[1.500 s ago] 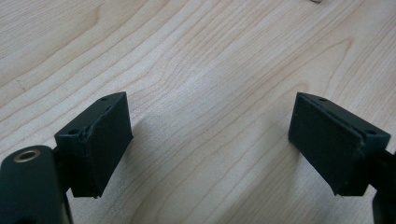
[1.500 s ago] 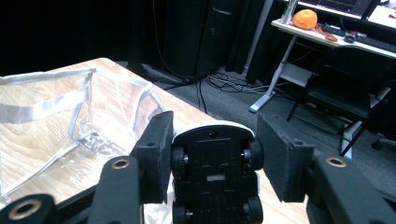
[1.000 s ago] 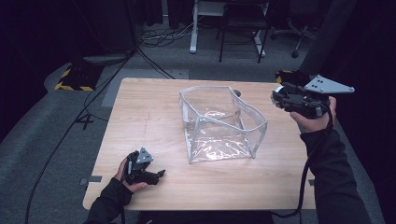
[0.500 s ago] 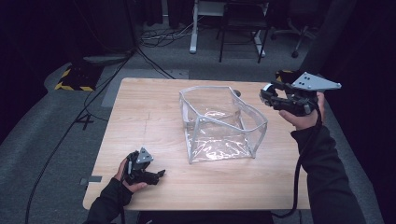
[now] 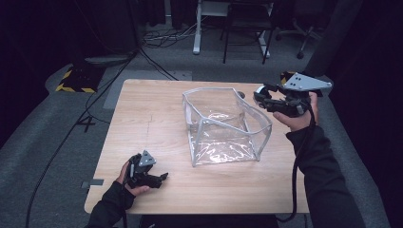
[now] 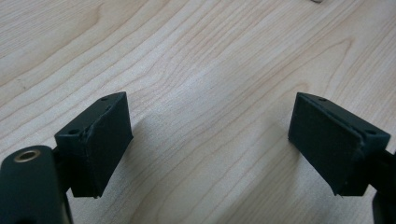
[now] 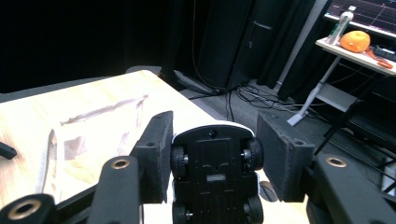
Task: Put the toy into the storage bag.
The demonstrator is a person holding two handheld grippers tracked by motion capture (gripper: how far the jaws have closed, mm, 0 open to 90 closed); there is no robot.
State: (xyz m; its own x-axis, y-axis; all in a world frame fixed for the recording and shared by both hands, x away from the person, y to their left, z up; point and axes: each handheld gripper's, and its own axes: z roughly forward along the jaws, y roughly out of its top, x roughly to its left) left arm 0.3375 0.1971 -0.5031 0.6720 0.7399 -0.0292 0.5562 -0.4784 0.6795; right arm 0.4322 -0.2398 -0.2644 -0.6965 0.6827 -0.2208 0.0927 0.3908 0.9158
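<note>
Right gripper view shows your right gripper (image 7: 212, 161) clamped on a small toy car (image 7: 214, 175), its black underside and wheels facing the camera, the pads pressed against its sides. From the high view, you hold that car (image 5: 262, 94) in the air just beside the far right rim of the clear plastic bag (image 5: 223, 126), which stands open on the wooden table (image 5: 142, 114). Your left gripper (image 5: 159, 178) rests near the table's front left edge, jaws wide apart and holding nothing.
</note>
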